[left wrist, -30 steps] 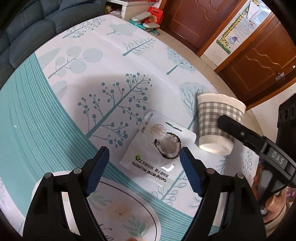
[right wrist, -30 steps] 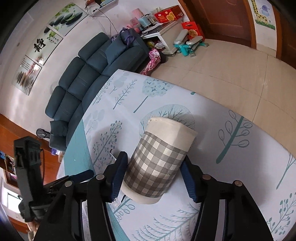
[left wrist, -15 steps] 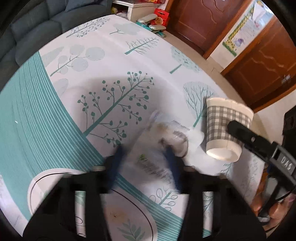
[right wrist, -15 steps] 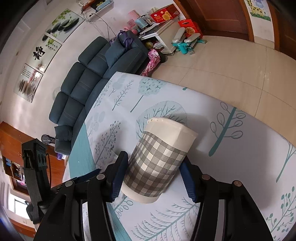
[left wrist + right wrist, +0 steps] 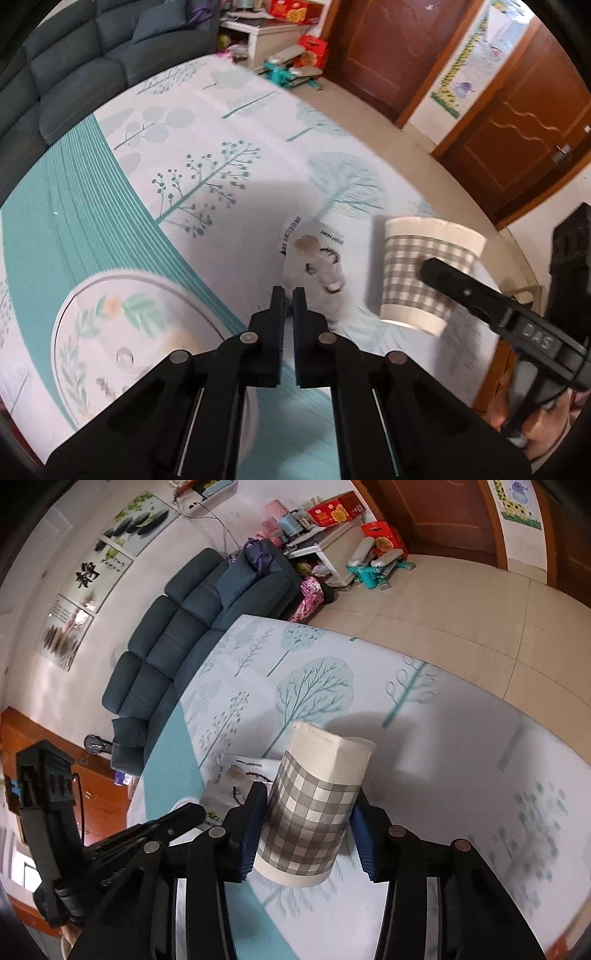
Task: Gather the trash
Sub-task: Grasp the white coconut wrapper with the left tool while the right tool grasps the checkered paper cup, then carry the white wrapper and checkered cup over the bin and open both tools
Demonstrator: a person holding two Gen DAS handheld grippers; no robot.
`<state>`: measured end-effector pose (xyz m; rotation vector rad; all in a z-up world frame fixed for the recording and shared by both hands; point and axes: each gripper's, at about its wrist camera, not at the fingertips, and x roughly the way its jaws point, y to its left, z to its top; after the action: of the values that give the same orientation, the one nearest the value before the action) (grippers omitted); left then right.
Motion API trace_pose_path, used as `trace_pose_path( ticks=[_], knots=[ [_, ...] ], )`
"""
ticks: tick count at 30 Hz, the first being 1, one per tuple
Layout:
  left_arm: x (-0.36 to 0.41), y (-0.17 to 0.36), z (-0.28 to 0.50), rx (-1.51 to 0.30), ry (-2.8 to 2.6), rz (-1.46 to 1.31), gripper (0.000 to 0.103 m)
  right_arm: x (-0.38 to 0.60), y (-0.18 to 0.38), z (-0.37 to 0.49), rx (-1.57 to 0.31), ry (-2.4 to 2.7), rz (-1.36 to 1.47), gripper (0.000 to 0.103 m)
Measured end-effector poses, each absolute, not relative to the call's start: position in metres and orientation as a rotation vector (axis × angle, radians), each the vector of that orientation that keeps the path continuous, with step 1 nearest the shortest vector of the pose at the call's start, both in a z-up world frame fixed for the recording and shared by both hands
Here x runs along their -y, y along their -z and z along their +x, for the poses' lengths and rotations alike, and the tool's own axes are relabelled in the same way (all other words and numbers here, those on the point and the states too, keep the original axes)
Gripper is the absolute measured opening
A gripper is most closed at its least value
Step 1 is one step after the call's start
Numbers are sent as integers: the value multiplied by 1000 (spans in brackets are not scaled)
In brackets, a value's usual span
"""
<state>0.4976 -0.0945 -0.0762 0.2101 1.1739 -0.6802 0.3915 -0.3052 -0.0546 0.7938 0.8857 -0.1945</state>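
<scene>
Left gripper (image 5: pixel 289 295) fingers pressed nearly together, pinching near edge of white candy wrapper (image 5: pixel 317 258); wrapper looks partly lifted off tablecloth (image 5: pixel 110 206), blurred, so firmness of grip unclear. Right gripper (image 5: pixel 306 834) fingers clamped on checked paper cup (image 5: pixel 314 812), one pad each side of wall, cup near right edge of tabletop, just beside wrapper. Likely reason: cup steadied as bin for wrapper. Cup mouth faces away; contents not visible.
</scene>
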Motion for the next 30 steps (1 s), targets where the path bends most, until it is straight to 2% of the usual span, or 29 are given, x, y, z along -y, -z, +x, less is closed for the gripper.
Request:
trace_pose_path(
  ticks=[8, 18, 24, 30],
  knots=[
    [75, 22, 410, -1128, 777, 256, 0, 283, 21, 306, -835, 148, 780, 40],
    [50, -17, 285, -1109, 939, 285, 0, 244, -16, 184, -804, 118, 715, 39],
    [44, -10, 212, -1086, 982, 330, 0, 231, -5, 108, -835, 166, 712, 39],
    [54, 25, 148, -1091, 995, 382, 0, 223, 40, 48, -894, 224, 768, 39]
  ],
)
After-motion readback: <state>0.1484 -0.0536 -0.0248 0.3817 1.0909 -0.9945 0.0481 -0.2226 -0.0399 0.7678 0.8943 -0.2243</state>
